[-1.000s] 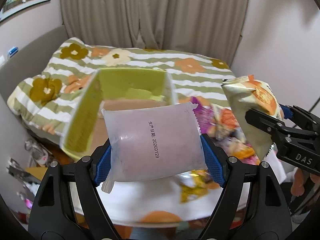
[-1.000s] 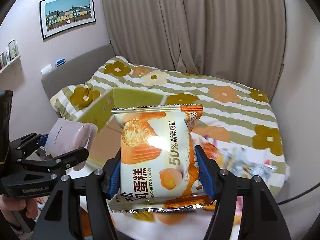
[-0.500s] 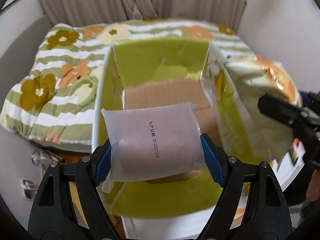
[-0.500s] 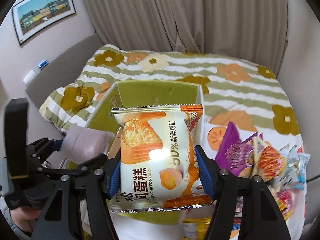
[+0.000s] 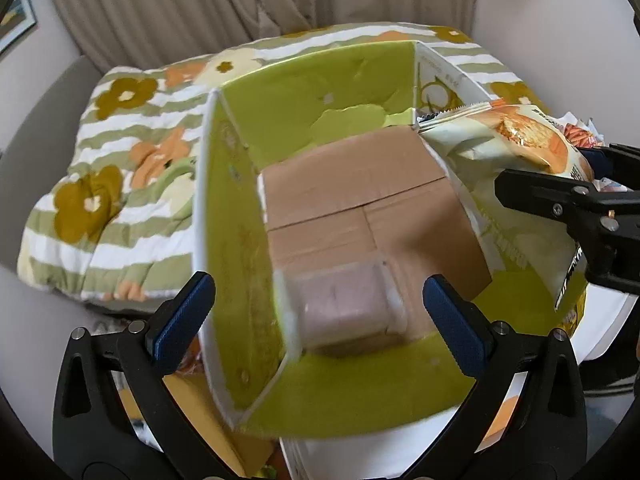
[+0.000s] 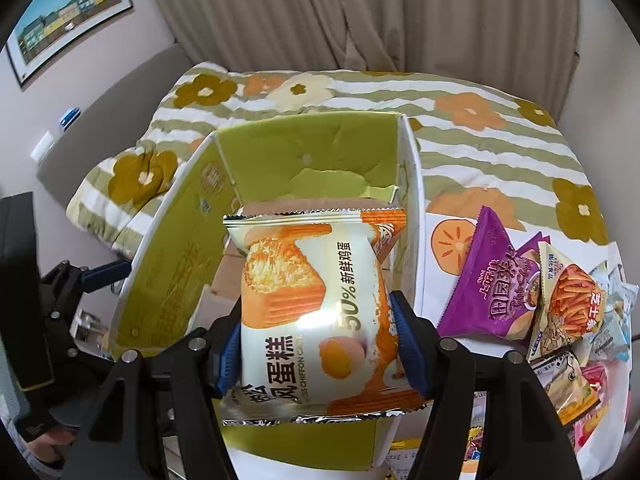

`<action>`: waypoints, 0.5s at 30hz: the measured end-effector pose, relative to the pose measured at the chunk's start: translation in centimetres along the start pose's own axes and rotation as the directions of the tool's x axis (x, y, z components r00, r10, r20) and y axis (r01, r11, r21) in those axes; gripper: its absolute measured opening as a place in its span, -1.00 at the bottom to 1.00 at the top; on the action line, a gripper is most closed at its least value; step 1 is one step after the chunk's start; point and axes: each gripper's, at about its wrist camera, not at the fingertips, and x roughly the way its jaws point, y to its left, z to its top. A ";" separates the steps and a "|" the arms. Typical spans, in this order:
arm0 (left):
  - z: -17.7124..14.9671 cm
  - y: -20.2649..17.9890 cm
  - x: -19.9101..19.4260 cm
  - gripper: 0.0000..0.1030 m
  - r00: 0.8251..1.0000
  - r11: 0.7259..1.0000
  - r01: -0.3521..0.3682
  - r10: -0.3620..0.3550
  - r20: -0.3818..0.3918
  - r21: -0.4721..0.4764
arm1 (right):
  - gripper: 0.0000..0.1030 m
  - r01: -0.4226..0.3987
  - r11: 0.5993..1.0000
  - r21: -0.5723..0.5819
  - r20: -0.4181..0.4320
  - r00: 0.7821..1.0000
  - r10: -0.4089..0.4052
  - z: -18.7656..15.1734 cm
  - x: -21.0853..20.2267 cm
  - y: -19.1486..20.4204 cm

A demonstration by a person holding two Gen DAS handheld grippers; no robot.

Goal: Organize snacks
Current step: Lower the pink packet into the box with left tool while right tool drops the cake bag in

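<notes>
Left claw (image 5: pixel 319 304) just opened; pink packet (image 5: pixel 343 307) lies in box (image 5: pixel 224 216).

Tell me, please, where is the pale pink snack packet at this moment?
In the left wrist view the pale pink packet is inside the green cardboard box, at its brown bottom near the left wall, between and beyond the fingers of the open left gripper.

Domestic bedroom. A bed with a flower-patterned striped quilt (image 6: pixel 460 128) lies at 12 o'clock before full-length beige curtains (image 6: pixel 360 12); a framed picture of buildings (image 6: pixel 68 12) hangs on the wall at 10 o'clock.
</notes>
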 end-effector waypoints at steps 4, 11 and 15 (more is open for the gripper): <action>-1.2 0.2 -1.0 1.00 1.000 0.997 -0.005 0.004 -0.011 -0.074 | 0.20 -0.035 0.999 -0.015 -0.027 0.999 0.035 -0.1 0.3 0.2; -1.7 0.9 -2.3 1.00 1.000 0.989 -0.029 0.029 0.002 -0.142 | 0.20 -0.040 0.995 -0.093 -0.060 0.998 0.035 0.1 2.7 1.1; -1.8 1.0 -2.6 0.99 1.000 0.986 -0.030 0.031 0.002 -0.165 | 0.20 -0.061 0.994 -0.093 -0.073 0.996 0.054 0.0 3.4 1.2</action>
